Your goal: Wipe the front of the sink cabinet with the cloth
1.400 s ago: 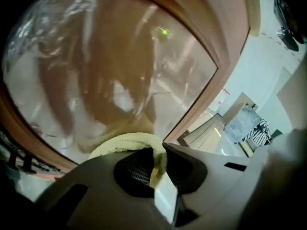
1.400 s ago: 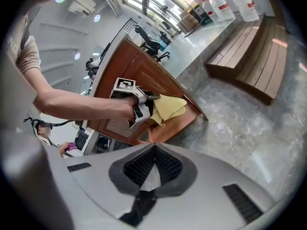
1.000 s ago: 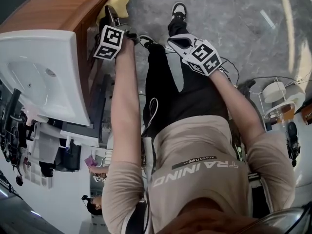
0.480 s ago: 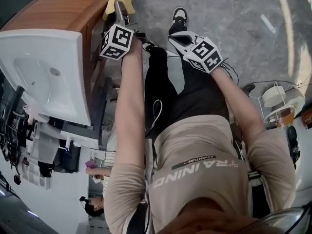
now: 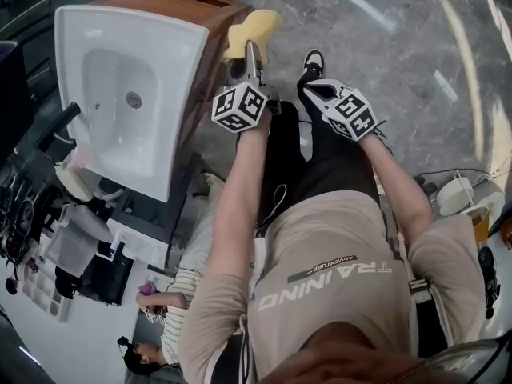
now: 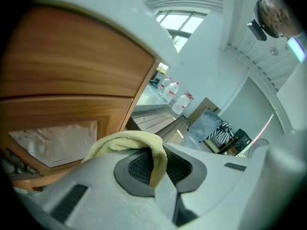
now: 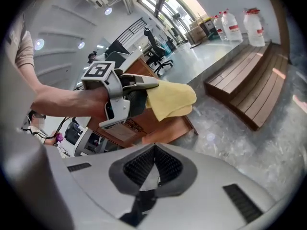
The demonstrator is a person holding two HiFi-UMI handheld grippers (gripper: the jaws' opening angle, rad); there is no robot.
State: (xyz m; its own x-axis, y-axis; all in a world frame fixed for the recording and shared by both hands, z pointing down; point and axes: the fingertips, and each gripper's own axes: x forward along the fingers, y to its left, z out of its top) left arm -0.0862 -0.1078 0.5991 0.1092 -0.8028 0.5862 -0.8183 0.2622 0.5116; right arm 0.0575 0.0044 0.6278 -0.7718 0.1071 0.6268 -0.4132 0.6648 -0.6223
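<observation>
Yellow cloth (image 5: pixel 254 29) is clamped in the left gripper (image 5: pixel 250 54), which has been carried along the wooden cabinet (image 5: pixel 211 42) front to the corner within the last second; a wiping stroke is judged nearly finished. To its right, the right gripper (image 5: pixel 314 91) is held clenched on nothing. Contact between cloth and wood cannot be made out, and the lower front is cut off.

Water jugs (image 7: pixel 253 25) near a slatted wooden bench (image 7: pixel 242 83) — grey marble floor (image 5: pixel 416 62).
</observation>
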